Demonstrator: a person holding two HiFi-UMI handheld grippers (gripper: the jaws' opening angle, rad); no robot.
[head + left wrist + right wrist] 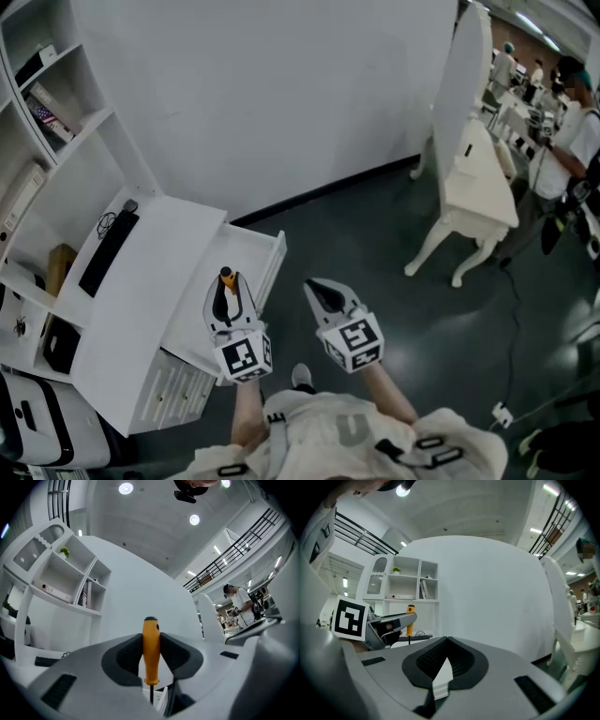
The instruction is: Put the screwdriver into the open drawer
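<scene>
Orange plastic makes the handle of the screwdriver (pixel 151 648), and the left gripper (pixel 228 298) is closed on this handle from both sides, with the tool standing upright between the dark ribbed pads. The black cap of the handle points up, and the thin dark shaft goes down below the jaws. In the head view the held tool appears over the open drawer (pixel 265 246) of the white desk (pixel 141 281), though how high above it I cannot tell. The right gripper (pixel 445 640) is beside the left one and carries nothing; its jaws meet at the tips. I judge the screwdriver to be light and stiff, so it will not bend or sag. The smooth handle could slip or turn in the pads if the hold becomes loose. The handle is the good place to hold it, because it is thick and gives the pads a wide surface, while the thin metal shaft would roll between them. It does not seem fragile, so lowering it into the drawer and opening the jaws close to the bottom should be enough.
</scene>
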